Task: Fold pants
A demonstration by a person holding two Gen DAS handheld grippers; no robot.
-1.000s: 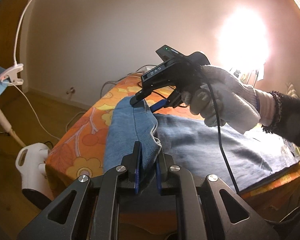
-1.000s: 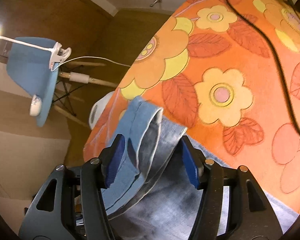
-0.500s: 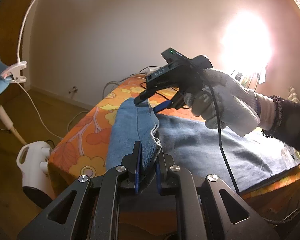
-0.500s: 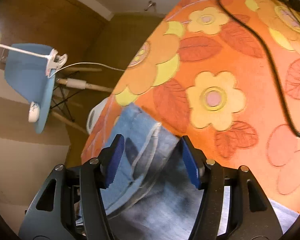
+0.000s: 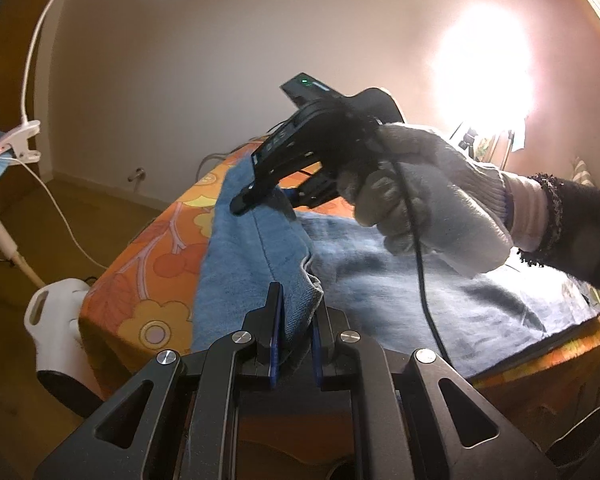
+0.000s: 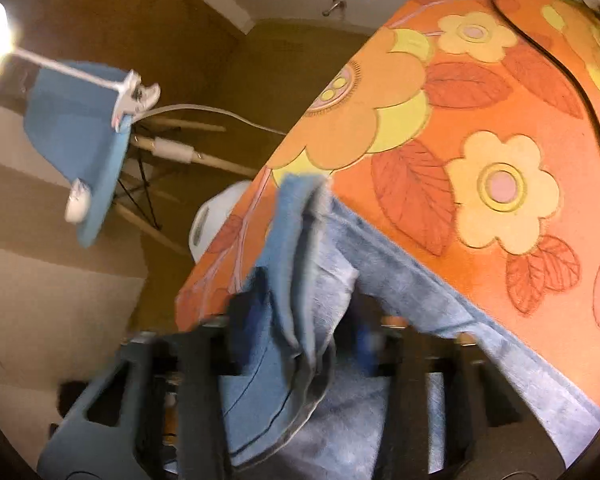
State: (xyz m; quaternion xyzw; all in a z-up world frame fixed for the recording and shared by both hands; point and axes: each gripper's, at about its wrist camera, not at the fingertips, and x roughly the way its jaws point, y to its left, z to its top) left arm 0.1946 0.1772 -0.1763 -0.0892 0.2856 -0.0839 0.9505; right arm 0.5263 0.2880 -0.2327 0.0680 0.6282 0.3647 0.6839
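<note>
Denim is what you've got pinched in your left claw point(image 5: 294, 322) right now: the lighter blue folded edge of the faded blue jeans point(image 5: 420, 280) sits clamped between its blue pads, lifted just off the orange flower-print cloth on the bench point(image 6: 480, 128), while the rest of the garment lies spread flat across that cloth towards the far end. You're holding that near corner up so the fold line stays straight. Your right claw point(image 6: 300, 320), gripped in your white knit-gloved hand point(image 5: 428, 200), is down at the other end of the same edge; from its own blurred view the fingers stand either side of a raised ridge of denim, apart from it, so it looks spread and ready to bite, not yet gripping. My read: you want both corners held before carrying the edge across. A black cable point(image 6: 572, 80) snakes over the cloth beyond, well clear of the fabric.
</note>
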